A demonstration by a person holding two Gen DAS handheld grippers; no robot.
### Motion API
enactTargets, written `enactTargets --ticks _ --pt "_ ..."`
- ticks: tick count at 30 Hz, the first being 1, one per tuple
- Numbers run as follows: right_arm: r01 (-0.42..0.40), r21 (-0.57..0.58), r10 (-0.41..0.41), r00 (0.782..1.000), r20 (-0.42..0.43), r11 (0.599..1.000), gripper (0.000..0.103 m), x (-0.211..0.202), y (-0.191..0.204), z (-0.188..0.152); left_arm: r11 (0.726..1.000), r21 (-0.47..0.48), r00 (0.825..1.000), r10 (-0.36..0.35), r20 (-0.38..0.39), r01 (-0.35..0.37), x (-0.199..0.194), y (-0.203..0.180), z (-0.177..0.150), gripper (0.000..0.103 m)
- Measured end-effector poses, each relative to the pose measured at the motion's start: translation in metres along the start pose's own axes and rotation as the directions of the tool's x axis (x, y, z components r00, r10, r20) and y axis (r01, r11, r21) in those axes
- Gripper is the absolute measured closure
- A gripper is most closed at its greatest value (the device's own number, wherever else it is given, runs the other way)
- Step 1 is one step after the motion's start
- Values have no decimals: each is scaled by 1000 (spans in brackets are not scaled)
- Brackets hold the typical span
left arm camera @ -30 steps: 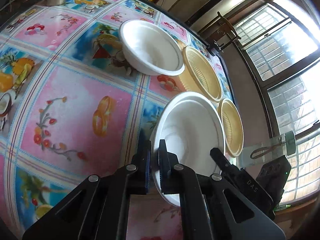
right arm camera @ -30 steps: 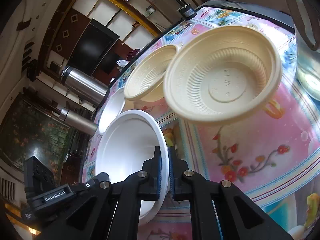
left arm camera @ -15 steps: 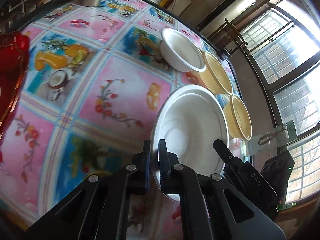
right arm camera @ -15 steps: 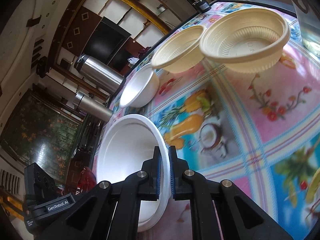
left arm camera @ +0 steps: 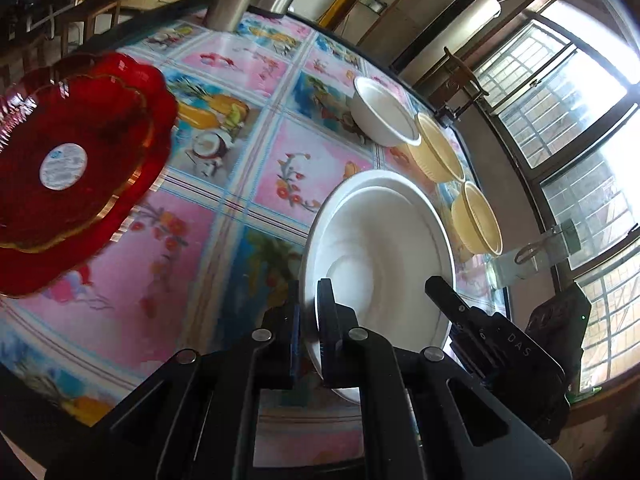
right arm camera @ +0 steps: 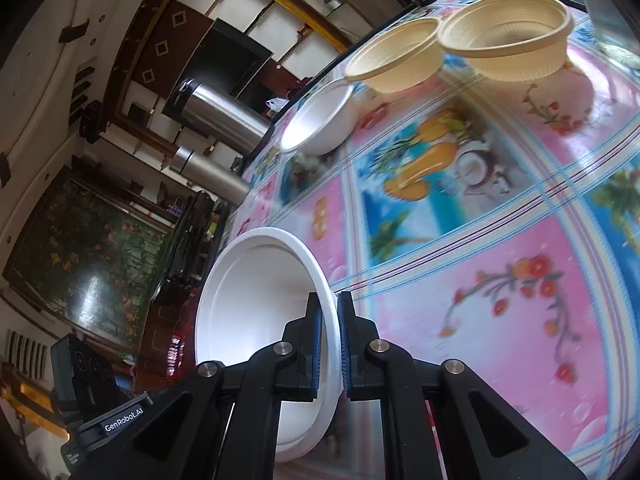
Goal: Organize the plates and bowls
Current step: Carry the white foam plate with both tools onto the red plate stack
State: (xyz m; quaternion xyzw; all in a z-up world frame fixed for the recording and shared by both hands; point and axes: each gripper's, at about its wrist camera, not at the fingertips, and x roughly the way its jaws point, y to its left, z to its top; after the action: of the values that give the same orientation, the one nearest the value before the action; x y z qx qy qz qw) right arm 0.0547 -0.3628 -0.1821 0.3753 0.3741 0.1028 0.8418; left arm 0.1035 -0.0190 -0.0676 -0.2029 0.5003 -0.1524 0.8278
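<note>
A white deep plate [left arm camera: 380, 248] hangs tilted above the table, held from two sides. My left gripper [left arm camera: 308, 312] is shut on its near rim, and my right gripper [left arm camera: 444, 292] comes in at its right edge. The right wrist view shows the right gripper [right arm camera: 329, 320] shut on the rim of this white plate [right arm camera: 260, 300]. A white bowl [left arm camera: 384, 114] and two cream ribbed bowls [left arm camera: 440, 148] [left arm camera: 478, 220] stand in a row at the table's far right. A red scalloped plate [left arm camera: 72, 168] lies on another red one at the left.
The table wears a glossy cloth [left arm camera: 280, 168] printed with fruit and flowers. Steel flasks [right arm camera: 216, 112] stand at the far edge beyond the white bowl [right arm camera: 320, 120]. A clear glass object [left arm camera: 532, 252] sits by the window side, past the cream bowls [right arm camera: 396, 56] [right arm camera: 508, 36].
Both grippers have carried the white plate back and away from the row of bowls, which now look smaller. The red plates have come into the left wrist view.
</note>
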Motion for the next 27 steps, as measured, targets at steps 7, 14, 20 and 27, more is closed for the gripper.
enactTargets --ticks 7,14,20,27 --pt "-64 -68 64 998 8 996 94 -1 63 -8 1000 14 992 1 124 -2 -54 19 8 97" --pt "-131 -181 123 991 -54 975 95 32 149 -23 998 -66 965 18 261 -1 -117 73 21 97" --pt "-145 -239 114 984 -137 960 95 85 198 -47 984 -173 951 96 292 -46 -135 133 31 97" --pt "-100 -274 54 984 -170 956 95 127 214 -64 966 -245 956 141 258 -76 -115 172 38 97"
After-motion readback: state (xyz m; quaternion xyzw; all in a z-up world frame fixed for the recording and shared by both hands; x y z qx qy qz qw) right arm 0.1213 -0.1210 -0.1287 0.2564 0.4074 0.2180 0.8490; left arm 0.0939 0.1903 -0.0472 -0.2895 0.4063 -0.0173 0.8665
